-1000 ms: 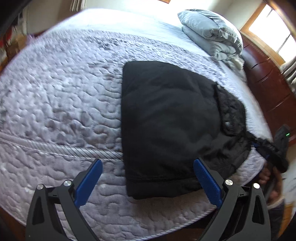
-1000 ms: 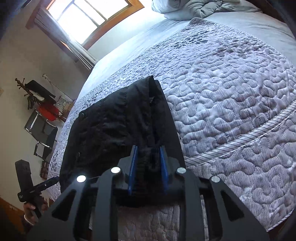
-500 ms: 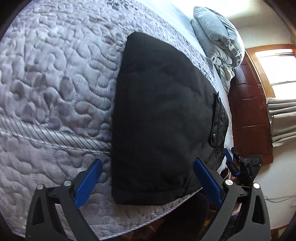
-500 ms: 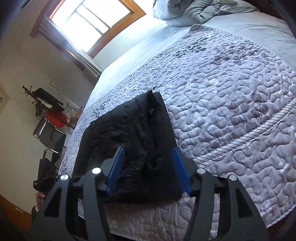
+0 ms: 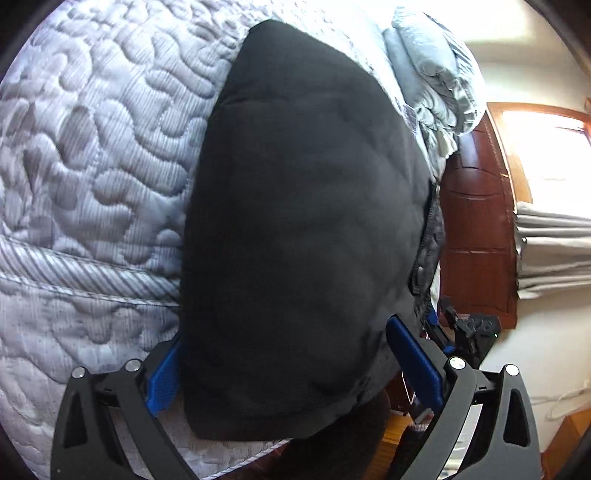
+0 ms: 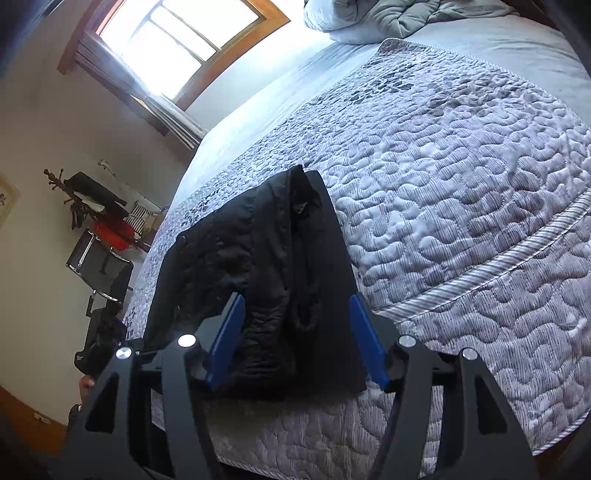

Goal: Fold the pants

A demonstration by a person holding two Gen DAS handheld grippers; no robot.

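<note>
The black pants (image 5: 303,229) lie folded into a thick, roughly rectangular bundle on the grey quilted bedspread (image 5: 92,155), close to the bed's near edge and straddling the striped band (image 6: 498,266) stitched across the quilt. My left gripper (image 5: 291,365) hangs right over the bundle's near end with its 2 blue pads spread wide, 1 on each side of the fabric; neither pad is pressing the cloth, and the left pad (image 5: 164,376) is partly hidden behind the bundle's edge. My right gripper (image 6: 297,339) is at the bundle's other side, also spread apart, its blue pads (image 6: 227,336) framing the layered waist end without clamping it. From the right wrist view the stacked folds and a small label show along the top of the pants.

Beyond the pants, toward the head of the bed, a rumpled pale grey duvet (image 6: 391,14) is piled up. To the side of the bed away from the pants stand a bright window (image 6: 181,40) with a wooden frame, a grey curtain (image 6: 147,99) and a chair (image 6: 99,266) heaped with red and black things.
</note>
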